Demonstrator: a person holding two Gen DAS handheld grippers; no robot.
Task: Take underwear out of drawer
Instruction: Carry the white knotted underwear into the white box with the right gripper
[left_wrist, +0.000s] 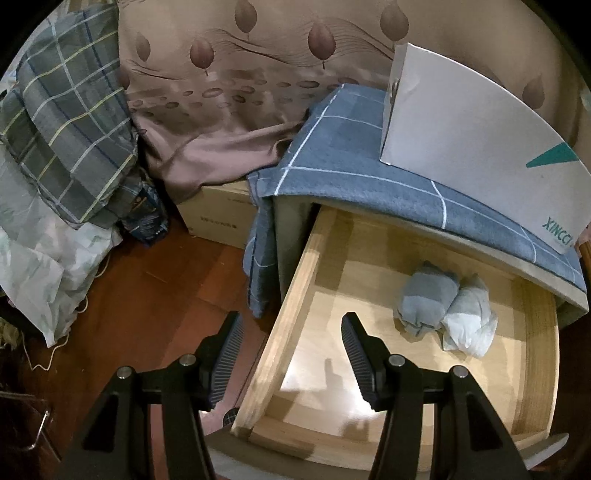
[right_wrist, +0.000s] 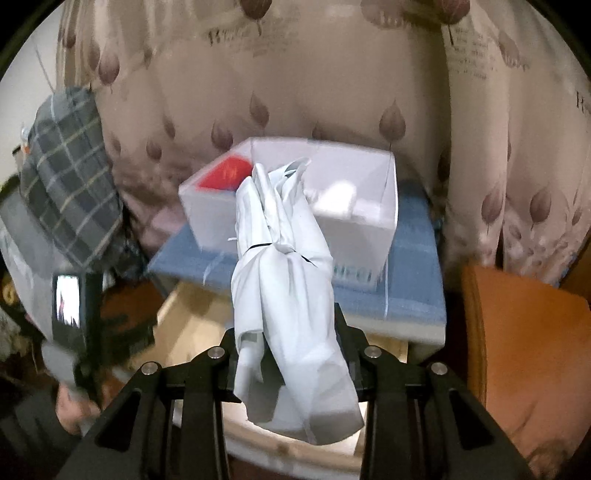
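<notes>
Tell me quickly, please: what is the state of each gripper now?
Left gripper: open, holding nothing, above the drawer edge.
Right gripper: closed on a white garment.

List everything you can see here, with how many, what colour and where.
Drawer: one, pale wood, pulled open.
Rolled bundles: two, grey and whitish, touching, in the drawer.
White garment: one, clamped in the right gripper.
Box: one, white, open-topped, on the blue cloth.
Blue checked cloth: one, covering the cabinet top.
Curtain: beige, leaf print, behind.
Left gripper: black, open, empty, over the drawer's edge.
Right gripper: black, shut on the garment.
</notes>
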